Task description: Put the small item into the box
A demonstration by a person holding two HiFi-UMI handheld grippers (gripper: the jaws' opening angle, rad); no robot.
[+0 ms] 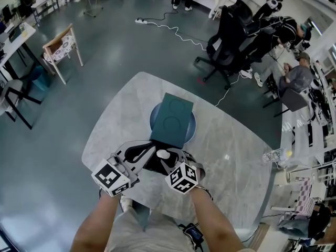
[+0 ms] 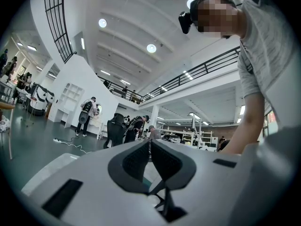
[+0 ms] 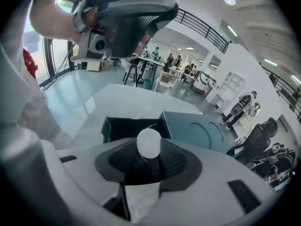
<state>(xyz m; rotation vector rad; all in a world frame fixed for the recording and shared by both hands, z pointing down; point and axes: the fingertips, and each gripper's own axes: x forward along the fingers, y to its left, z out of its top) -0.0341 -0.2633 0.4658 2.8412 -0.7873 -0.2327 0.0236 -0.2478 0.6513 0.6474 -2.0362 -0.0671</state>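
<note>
A small white rounded item [image 3: 148,142] sits between the pads of my right gripper [image 3: 149,150], which is shut on it. Just beyond the jaws lies the teal box [image 3: 109,126], open and dark inside, with its lid [image 3: 200,128] folded back to the right. In the head view the right gripper [image 1: 165,156] holds the white item [image 1: 163,154] over the box's near end [image 1: 155,164], and the lid [image 1: 172,119] lies over a round blue dish [image 1: 192,126]. My left gripper [image 1: 149,151] hovers close beside it, tilted upward. Its jaws [image 2: 149,146] meet at the tips with nothing between them.
The box stands on a pale marble table [image 1: 231,156], whose near edge is by the person's legs. Black office chairs [image 1: 231,33] and a cable stand on the floor beyond the far edge. A wooden chair [image 1: 60,46] is at far left, and shelving with a bottle [image 1: 275,156] at right.
</note>
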